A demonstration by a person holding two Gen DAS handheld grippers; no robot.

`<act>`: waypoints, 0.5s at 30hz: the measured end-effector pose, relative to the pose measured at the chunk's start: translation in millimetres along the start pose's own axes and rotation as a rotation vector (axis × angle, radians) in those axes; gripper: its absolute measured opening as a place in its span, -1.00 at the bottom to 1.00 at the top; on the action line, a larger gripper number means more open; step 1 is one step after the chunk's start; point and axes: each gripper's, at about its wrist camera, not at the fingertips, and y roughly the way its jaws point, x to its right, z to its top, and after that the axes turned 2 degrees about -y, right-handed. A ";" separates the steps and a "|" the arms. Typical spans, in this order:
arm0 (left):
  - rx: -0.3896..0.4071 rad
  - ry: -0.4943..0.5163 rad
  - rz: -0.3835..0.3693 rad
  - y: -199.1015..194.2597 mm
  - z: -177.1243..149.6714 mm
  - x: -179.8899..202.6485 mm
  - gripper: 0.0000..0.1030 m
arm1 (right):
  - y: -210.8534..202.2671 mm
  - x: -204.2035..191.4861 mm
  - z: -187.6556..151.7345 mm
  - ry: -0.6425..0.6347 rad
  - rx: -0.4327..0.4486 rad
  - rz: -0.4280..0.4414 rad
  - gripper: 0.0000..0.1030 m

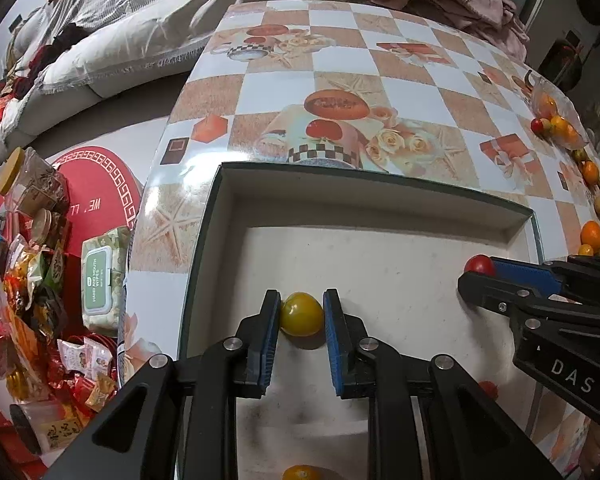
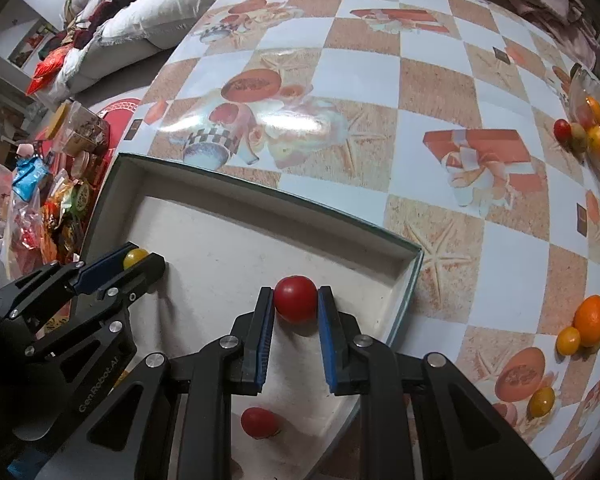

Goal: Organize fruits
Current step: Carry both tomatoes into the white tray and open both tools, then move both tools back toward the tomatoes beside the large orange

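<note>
A shallow white box with a dark green rim [image 1: 364, 184] [image 2: 260, 190] lies on the checkered table. My left gripper [image 1: 302, 316] holds a yellow tomato [image 1: 301, 314] between its blue pads, low over the box floor at the box's left side; it shows in the right wrist view [image 2: 134, 258]. My right gripper [image 2: 295, 300] is shut on a red tomato [image 2: 295, 298] [image 1: 479, 265] near the box's right wall. Another red tomato [image 2: 259, 422] and an orange fruit [image 1: 302, 473] lie in the box.
Loose fruits lie on the table at the right: an orange [image 2: 591, 320], yellow tomatoes [image 2: 568, 340] [image 2: 541, 402], and a clear bag of mixed fruit [image 2: 592, 132] at the far right edge. Snack packets and a wipes pack [image 1: 98, 280] lie on the floor to the left.
</note>
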 end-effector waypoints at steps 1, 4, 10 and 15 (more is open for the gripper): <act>0.000 0.002 0.000 0.1 -0.1 0.1 -0.55 | 0.1 -1.0 -0.4 -0.007 0.002 -0.005 -0.54; -0.002 0.006 0.002 0.1 -0.4 0.3 -0.54 | 0.1 -2.6 -0.8 -0.017 0.002 -0.007 -0.53; 0.038 -0.010 -0.010 -8.1 -2.4 -3.6 0.39 | -7.5 -2.2 -3.2 -0.018 0.007 0.008 -0.27; 0.032 -0.008 0.006 -12.1 -2.0 -5.8 0.39 | -25.3 -3.4 -5.5 -0.026 0.049 0.023 0.16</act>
